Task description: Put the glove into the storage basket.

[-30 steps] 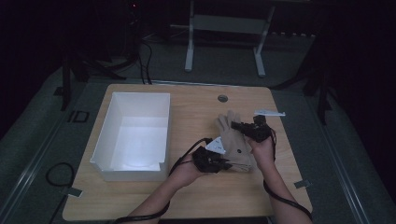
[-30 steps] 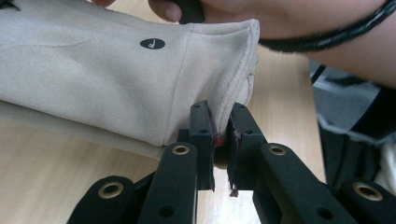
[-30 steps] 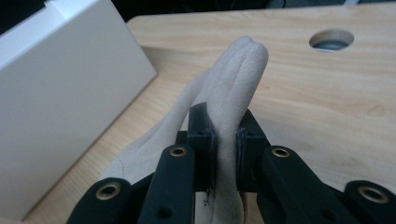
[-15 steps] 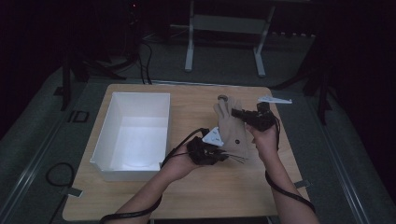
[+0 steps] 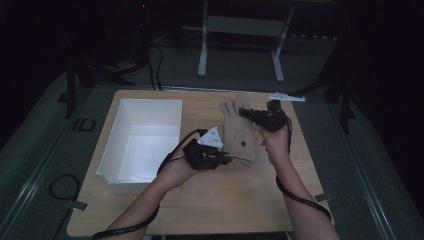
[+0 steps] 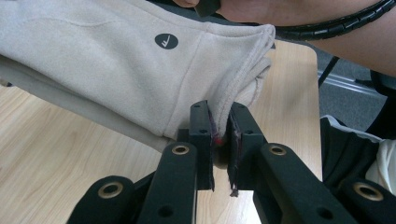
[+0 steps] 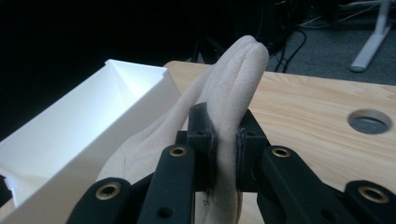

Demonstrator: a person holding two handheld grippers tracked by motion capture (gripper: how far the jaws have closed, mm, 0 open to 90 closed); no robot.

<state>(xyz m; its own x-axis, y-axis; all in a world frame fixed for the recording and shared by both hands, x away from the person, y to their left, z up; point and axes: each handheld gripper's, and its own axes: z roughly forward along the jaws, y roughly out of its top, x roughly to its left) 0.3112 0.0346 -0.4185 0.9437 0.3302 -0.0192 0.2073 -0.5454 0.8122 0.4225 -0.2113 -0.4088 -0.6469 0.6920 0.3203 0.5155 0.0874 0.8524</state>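
Two grippers hold one beige glove (image 5: 238,131) stretched above the wooden table (image 5: 210,210), just right of the white bin (image 5: 142,142). The left gripper (image 6: 219,140) is clamped on the cuff hem; the right gripper (image 7: 226,135) is clamped on a glove finger on the side away from the person. A round hole (image 7: 370,121) in the tabletop lies beyond the glove, away from the bin. A small black round label (image 6: 166,41) with a pale mark, unreadable, sits on the glove's back.

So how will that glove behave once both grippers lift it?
The glove is probably floppy: it folds between the right gripper jaws. Likely to sag between grips, since the left gripper pinches only the cuff hem. The fleecy cloth looks unlikely to slip.
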